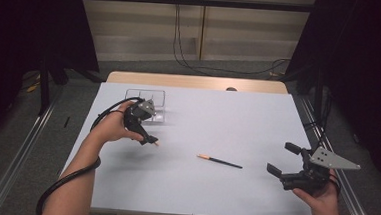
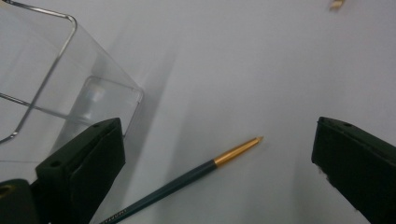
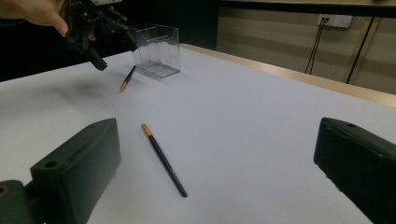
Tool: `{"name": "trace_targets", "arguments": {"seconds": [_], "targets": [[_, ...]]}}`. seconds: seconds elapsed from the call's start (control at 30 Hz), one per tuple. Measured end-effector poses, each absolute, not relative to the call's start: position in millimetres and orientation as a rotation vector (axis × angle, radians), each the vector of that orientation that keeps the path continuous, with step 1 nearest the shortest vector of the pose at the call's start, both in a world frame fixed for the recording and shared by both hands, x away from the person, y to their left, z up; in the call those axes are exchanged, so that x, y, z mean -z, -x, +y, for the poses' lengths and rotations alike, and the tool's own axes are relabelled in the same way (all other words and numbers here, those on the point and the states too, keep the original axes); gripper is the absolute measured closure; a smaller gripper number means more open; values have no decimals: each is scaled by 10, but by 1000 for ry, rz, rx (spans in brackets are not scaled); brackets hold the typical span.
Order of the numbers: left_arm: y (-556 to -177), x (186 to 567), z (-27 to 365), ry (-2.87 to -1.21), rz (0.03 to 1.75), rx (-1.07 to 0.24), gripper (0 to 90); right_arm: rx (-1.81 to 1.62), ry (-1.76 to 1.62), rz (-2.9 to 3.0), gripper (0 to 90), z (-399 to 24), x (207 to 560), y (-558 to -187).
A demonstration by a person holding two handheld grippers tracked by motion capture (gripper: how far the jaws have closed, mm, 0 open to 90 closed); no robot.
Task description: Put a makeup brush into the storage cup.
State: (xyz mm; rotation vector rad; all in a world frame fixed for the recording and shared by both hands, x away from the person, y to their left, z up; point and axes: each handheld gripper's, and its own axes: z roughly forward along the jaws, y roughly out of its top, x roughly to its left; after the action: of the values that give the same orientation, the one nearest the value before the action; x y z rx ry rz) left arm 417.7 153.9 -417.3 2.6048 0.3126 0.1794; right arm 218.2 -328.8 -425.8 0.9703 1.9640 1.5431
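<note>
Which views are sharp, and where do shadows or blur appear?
High view: even light, soft shadow under the left gripper on the table, corners dark. Left gripper view: its fingers are blurred, the pencil sharper, the clear box casts a faint shadow. Right gripper view: second pencil sharp.

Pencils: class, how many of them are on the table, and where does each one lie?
2. One pencil lies mid-table, ahead of the open right gripper. The other pencil lies beside the clear box, beneath the open left gripper, whose hand may hide more.
</note>
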Motion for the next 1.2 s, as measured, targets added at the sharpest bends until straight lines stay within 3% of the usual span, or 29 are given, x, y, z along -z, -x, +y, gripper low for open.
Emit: {"name": "trace_targets", "arguments": {"seconds": [0.6,1.2], "targets": [[-4251,4202,1448,-2787,237,-159,41,-1539,-971,1971,0,-3284,4264,-2186],[-4284,4235,1411,-2862,189,-142,46,-1544,-973,1967,0,-3289,4265,-2184]]}}
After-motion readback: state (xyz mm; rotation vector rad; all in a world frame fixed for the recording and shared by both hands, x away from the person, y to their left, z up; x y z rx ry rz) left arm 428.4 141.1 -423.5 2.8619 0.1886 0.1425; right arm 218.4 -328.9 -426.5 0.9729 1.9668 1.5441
